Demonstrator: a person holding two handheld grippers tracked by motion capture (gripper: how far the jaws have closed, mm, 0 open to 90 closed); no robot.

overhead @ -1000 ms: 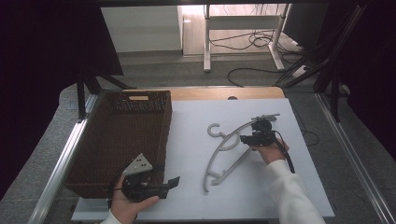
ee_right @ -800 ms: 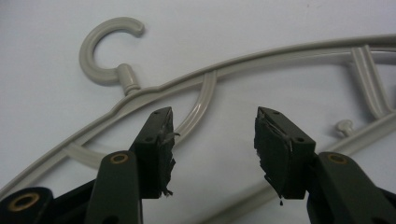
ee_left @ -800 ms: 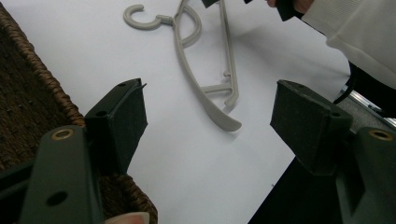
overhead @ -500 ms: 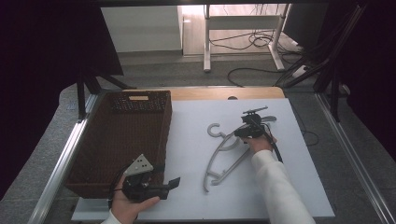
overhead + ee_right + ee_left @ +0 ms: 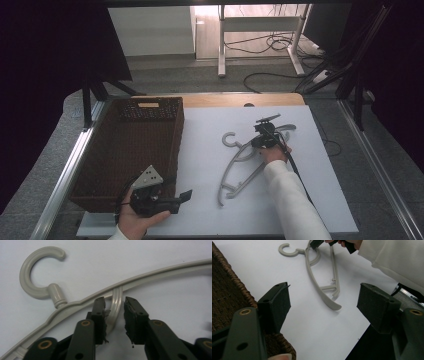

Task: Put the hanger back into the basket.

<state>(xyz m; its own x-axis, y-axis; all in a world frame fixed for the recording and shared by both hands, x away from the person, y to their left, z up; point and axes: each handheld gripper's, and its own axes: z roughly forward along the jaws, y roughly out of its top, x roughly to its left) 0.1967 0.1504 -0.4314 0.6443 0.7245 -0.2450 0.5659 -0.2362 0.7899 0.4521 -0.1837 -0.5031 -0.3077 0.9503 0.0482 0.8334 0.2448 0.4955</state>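
White table (image 5: 210, 165), grey hanger (image 5: 240, 165) unmarked, right hand-held gripper (image 5: 114, 305) narrowly straddling its inner bar, left hand-held gripper (image 5: 322, 302) wide.

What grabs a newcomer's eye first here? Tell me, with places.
The pale grey plastic clothes hanger lying flat on the white table sheet, right of centre, stands out first. The right gripper sits at it, jaws either side of an inner curved strut near the hook. At left, the big dark brown wicker basket, with the left gripper open by its near corner.
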